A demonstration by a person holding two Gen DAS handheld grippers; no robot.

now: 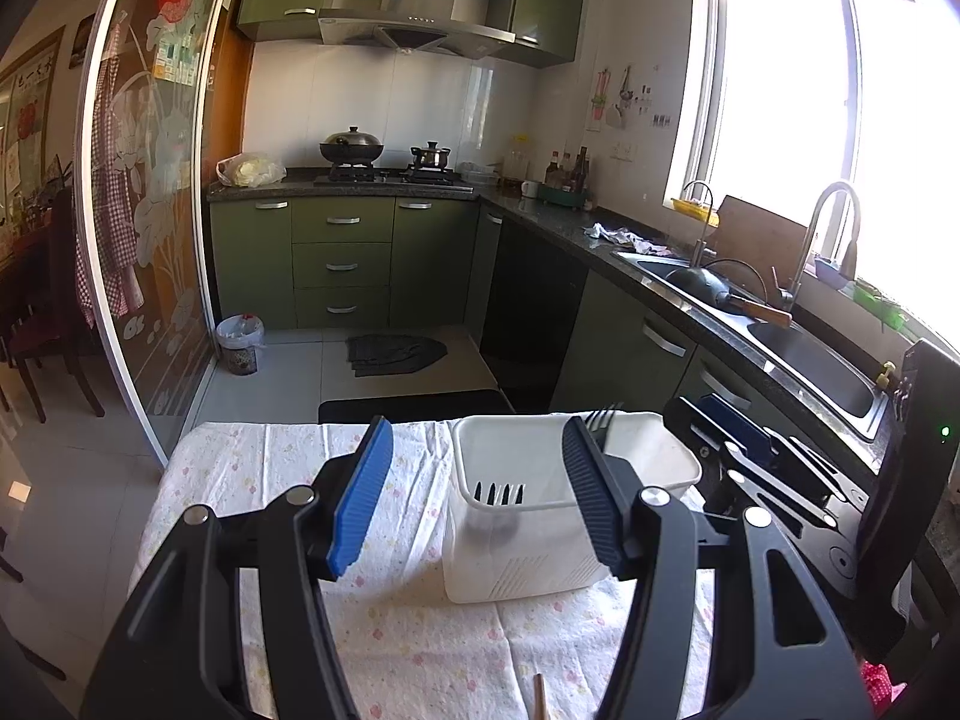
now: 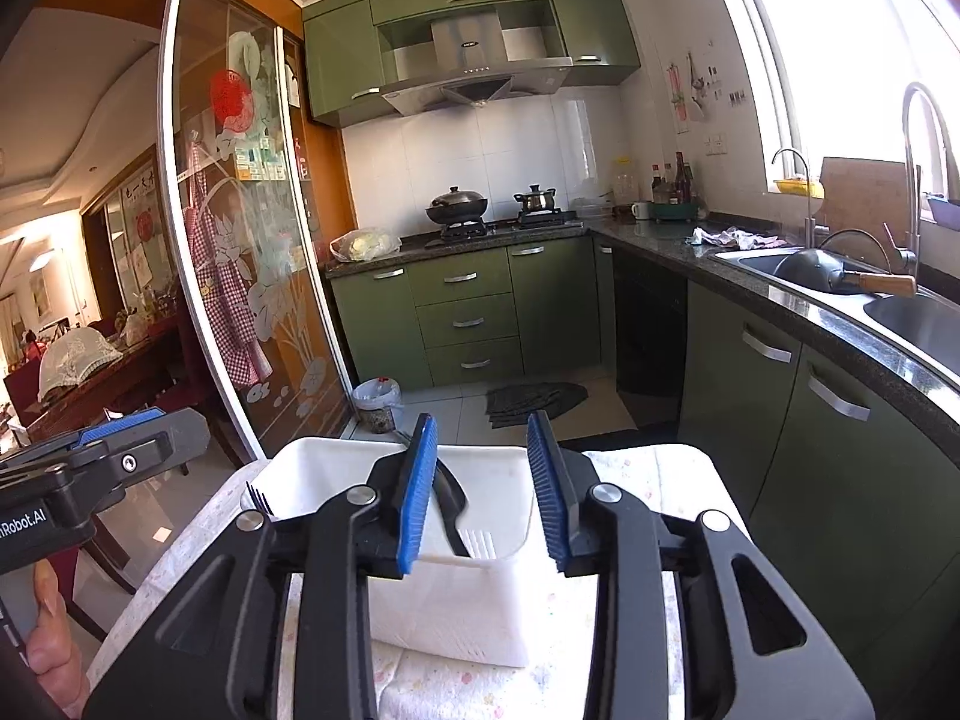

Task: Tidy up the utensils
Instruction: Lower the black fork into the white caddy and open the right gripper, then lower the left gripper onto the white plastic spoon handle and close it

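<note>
A white plastic utensil caddy (image 1: 528, 564) stands on a table under a floral cloth (image 1: 420, 630). A fork (image 1: 603, 417) stands in it, tines up, at its far side. My left gripper (image 1: 474, 498) is open just in front of and above the caddy, with nothing between its pads. In the right wrist view my right gripper (image 2: 483, 498) is open over the caddy (image 2: 456, 612). A black-handled utensil (image 2: 450, 504) lies inside below the left fingertip, free of the pads. The fork (image 2: 258, 495) shows at the caddy's left end.
A wooden stick tip (image 1: 538, 696) lies on the cloth at the near edge. The right gripper's body (image 1: 768, 456) is close beside the caddy. A thumb (image 2: 54, 648) holds the left gripper (image 2: 120, 450). The sink counter (image 2: 840, 312) runs along the right.
</note>
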